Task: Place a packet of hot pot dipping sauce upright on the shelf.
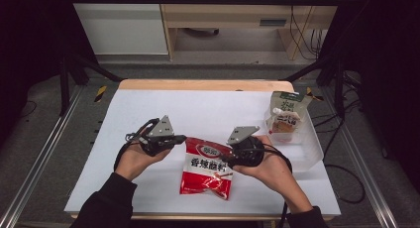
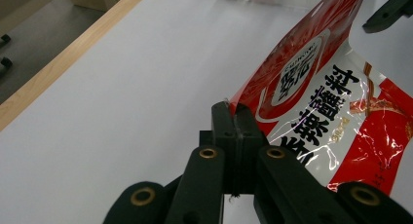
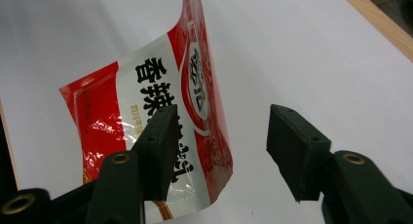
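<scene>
Left gripper [image 1: 179, 138] clamped tight on the top corner of the red seasoning packet [image 1: 208, 167], pads pressed together on the foil edge, plain to see in the left gripper view [image 2: 234, 129]. Right gripper [image 1: 229, 158] hanging beside the packet's right edge with jaws apart; from its own camera [image 3: 221, 146], the left pad overlapping the packet face [image 3: 160, 112], the other pad off over bare table, nothing pinched. No earlier picture to go by, so just that: parted, not gripping.

Packet sitting mid-table on the white table cover [image 1: 148, 109], near the front edge, its upper end tilted up off the surface where the left pinch holds it, lower end seemingly down on the cover.

Step in hand, by the look of it: a one-sided hold, packet carried by the left corner alone while the right stands free. Next move probably calling for a fresh bite from the right on the opposite edge, or a lift and carry toward the clear plastic bin [image 1: 309, 148] at the right, where a pale pouch [image 1: 286, 116] stands upright already.

High view giving the layout: bin, pouch, both hands. Gripper views giving what that one cannot: seam-tight pinch on the left, open gap on the right.
</scene>
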Demonstrator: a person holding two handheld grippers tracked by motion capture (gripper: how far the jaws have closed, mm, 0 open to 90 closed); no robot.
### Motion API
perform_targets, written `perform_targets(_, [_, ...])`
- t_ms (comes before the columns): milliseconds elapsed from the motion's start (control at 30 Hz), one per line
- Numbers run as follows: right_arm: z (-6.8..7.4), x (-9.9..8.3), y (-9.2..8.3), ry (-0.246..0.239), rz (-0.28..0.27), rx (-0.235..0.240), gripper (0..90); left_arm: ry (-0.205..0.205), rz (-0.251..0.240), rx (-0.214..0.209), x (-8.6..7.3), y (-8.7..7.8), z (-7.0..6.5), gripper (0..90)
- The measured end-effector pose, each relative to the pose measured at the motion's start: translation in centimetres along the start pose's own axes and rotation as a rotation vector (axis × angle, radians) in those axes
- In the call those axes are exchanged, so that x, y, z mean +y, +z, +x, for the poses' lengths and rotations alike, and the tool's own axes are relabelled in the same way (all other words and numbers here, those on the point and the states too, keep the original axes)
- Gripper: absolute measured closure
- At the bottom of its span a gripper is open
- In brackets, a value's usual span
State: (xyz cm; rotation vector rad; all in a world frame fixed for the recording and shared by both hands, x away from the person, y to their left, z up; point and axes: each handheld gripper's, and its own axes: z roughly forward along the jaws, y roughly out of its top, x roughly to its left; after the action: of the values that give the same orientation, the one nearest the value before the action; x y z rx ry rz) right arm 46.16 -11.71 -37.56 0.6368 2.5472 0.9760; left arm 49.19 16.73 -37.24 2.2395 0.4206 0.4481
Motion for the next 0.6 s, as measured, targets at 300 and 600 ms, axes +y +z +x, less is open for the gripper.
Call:
perform_targets(300, [0.0, 1.9, 0.0, -0.08, 0.098, 0.008, 53.6, 0.008, 0.005, 0.0, 0.4, -0.3, -0.3, 90.0])
perform_targets(600, [-0.7, 3.0, 0.6, -0.09, 0.171, 0.055, 65.0, 0.014, -0.002, 0.011, 0.9, -0.9, -0.1, 90.0])
